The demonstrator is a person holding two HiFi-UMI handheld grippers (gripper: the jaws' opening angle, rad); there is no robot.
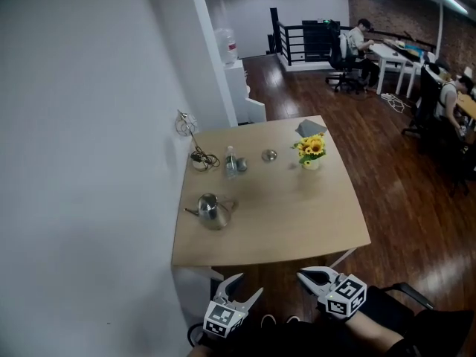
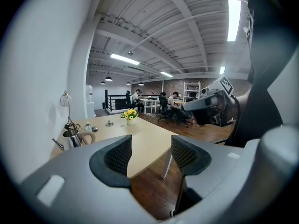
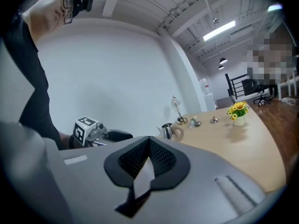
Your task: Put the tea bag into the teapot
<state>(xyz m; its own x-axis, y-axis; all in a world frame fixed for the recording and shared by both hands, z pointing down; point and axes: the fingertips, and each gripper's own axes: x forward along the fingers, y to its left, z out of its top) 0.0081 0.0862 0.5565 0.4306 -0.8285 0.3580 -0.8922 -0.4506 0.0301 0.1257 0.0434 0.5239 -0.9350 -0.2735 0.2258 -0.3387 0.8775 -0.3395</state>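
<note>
The teapot (image 1: 211, 211) is a small, shiny steel pot that stands upright. It is well ahead of the left gripper (image 1: 245, 287), and ahead and to the left of the right gripper (image 1: 306, 276), touching neither. Its spout points left and its handle points right.

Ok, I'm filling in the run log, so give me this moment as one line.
left hand-held gripper: open, empty | right hand-held gripper: shut | teapot: on table, untouched

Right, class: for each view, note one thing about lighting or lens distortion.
Head view: soft, even light; the wide lens tilts the white wall. Left gripper view: round black border, ceiling light glares white. Right gripper view: same fisheye rim, a mosaic patch at right.
</note>
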